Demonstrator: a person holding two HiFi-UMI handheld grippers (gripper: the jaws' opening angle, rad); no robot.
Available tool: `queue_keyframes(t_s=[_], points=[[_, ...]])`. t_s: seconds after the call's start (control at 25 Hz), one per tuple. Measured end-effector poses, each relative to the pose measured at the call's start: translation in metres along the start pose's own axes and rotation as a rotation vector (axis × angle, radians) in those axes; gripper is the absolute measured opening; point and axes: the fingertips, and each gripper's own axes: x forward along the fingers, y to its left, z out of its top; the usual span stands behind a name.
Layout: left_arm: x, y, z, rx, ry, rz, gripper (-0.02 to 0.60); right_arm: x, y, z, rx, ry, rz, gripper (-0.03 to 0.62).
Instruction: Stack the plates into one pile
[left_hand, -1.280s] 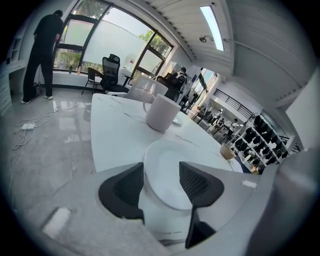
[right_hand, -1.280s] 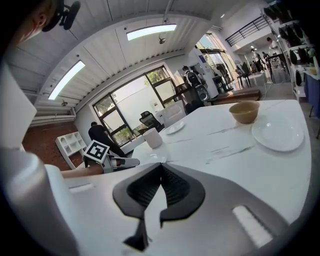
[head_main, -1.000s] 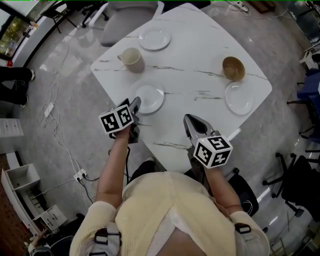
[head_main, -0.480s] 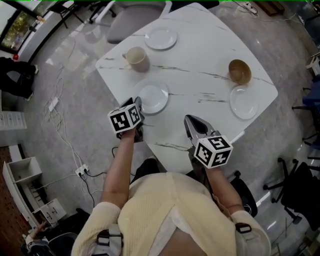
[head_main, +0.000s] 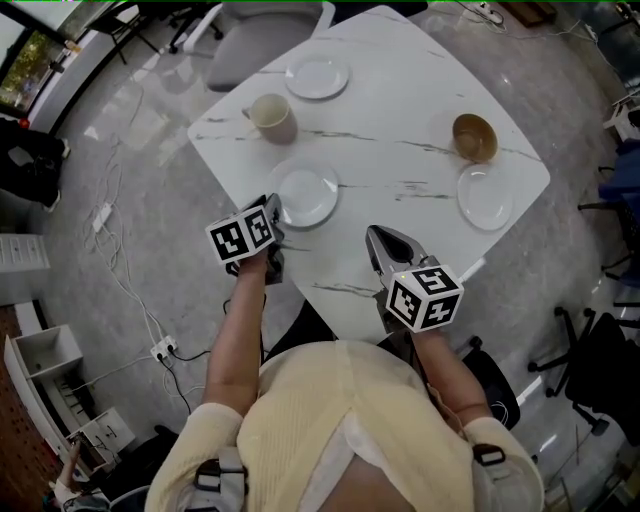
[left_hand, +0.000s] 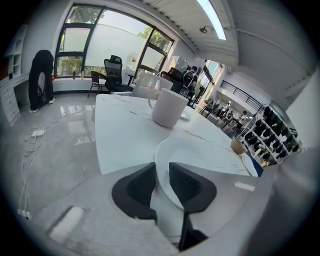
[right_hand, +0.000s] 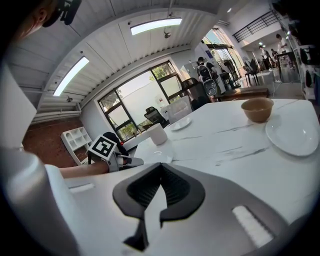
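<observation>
While the mug (head_main: 270, 118) stands close to the left corner of the white marble table (head_main: 400, 100), near the near plate (head_main: 305, 195) but apart from it, a far plate (head_main: 317, 77) lies by the far-left edge, with a grey chair (head_main: 255, 40) drawn up outside that edge; a brown bowl (head_main: 473, 137) sits near the right corner, just beside the right plate (head_main: 485, 197), which lies along the near-right edge; cables (head_main: 110, 250) trail over the floor off the near-left edge, and the person (head_main: 330, 420) stands at the near corner; bare marble runs across the middle of the table from the near plate to the right plate, with only the bowl close to that stretch; the near plate lies by the near-left edge, about midway along it; the left gripper (head_main: 272, 207) reaches in over that edge, slanted downward, and its jaws have just been closing, one outside the rim and one over the plate's well, so that they now clasp the rim; the right gripper (head_main: 373, 238) hangs over the table toward the near corner, well apart from every plate, its jaws pressed together with nothing between them
</observation>
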Motion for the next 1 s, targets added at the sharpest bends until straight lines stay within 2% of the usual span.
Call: queue_keyframes(t_s=[0.28, 0.6, 1.0], points=[[-0.01, -0.005, 0.001, -0.033, -0.031, -0.121, 0.061, -0.001, 0.021, 0.001, -0.018, -0.007, -0.03, 0.002], [-0.029, -0.027, 0.011, -0.004, -0.067, -0.269, 0.032, 0.004, 0.042, 0.0, -0.006, -0.009, -0.05, 0.001], [-0.06, -0.053, 0.025, -0.007, -0.122, -0.479, 0.011, 0.009, 0.066, -0.004, -0.021, -0.033, -0.097, 0.002]])
